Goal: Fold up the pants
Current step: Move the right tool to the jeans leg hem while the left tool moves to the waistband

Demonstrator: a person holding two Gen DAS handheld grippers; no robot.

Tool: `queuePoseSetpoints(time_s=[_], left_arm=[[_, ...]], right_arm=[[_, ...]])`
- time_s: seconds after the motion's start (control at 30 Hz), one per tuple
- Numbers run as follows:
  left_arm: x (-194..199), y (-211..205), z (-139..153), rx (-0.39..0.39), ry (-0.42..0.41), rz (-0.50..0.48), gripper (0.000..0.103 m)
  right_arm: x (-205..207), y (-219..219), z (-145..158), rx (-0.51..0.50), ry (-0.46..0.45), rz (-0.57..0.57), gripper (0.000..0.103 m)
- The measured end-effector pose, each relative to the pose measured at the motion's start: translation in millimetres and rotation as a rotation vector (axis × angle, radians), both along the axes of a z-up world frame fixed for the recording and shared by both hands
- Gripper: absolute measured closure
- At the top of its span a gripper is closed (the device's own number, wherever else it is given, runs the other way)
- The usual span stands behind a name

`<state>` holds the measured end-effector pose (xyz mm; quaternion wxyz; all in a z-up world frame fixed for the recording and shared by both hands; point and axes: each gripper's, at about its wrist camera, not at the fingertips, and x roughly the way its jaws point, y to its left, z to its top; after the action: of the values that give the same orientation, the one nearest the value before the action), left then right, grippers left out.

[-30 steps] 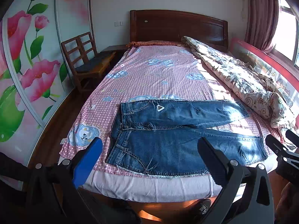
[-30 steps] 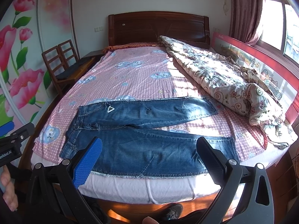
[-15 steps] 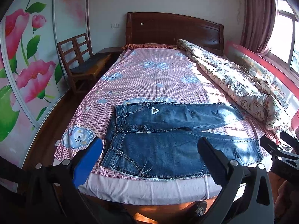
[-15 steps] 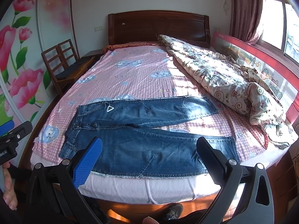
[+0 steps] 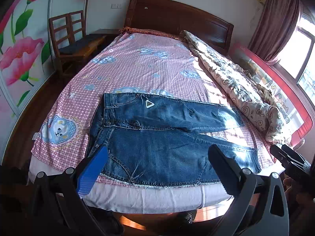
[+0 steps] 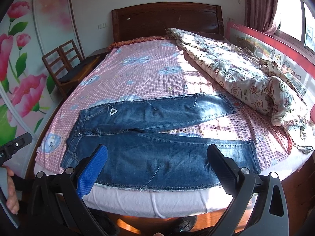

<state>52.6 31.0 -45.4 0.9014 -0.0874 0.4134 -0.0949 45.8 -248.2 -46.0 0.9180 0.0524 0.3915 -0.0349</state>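
Blue jeans (image 5: 163,135) lie flat across the foot of the bed, waistband to the left, legs spread apart to the right; they also show in the right wrist view (image 6: 157,135). My left gripper (image 5: 157,169) is open and empty, held above the near edge of the bed over the nearer leg. My right gripper (image 6: 157,169) is open and empty, held over the same leg a little further right. Each gripper shows at the edge of the other's view: the right gripper (image 5: 291,161) and the left gripper (image 6: 13,145).
The bed has a pink checked sheet (image 5: 141,66) and a dark wooden headboard (image 5: 177,17). A rumpled floral quilt (image 6: 246,74) lies along its right side. Wooden chairs (image 5: 69,37) stand at the left by a flowered wardrobe (image 5: 17,55). A window (image 6: 291,9) is at the right.
Both grippers have moved closer to the bed and the jeans, and both views have tilted somewhat. The jeans have not moved. Both grippers stay open.
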Motion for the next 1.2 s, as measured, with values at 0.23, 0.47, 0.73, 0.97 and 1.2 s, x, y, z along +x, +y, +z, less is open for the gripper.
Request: queuePoseSetpoints(time_s=[0.23,0.47,0.73,0.97,1.2], left_arm=[[64,37,-27,-0.095,0.063,-0.013,0.002],[144,89,-78,-0.261,0.184,0.012,0.002],[243,122,-143,-0.320,0.308,-0.006,0.002],[289,143,-187,-0.396,0.376,0.048,0.002],[319,144,-225,-0.427,0.412,0.080,0.002]], right_arm=[[51,-52,-28,0.009,0.085,-0.007,0.003],[129,-130,-69,0.056,0.183,0.002,0.003],[236,-238,-129,0.237,0.312,-0.030,0.003],[314,-335,-165,0.397,0.344,-0.141,0.003],[377,-371,-214,0.391,0.473,-0.150,0.048]])
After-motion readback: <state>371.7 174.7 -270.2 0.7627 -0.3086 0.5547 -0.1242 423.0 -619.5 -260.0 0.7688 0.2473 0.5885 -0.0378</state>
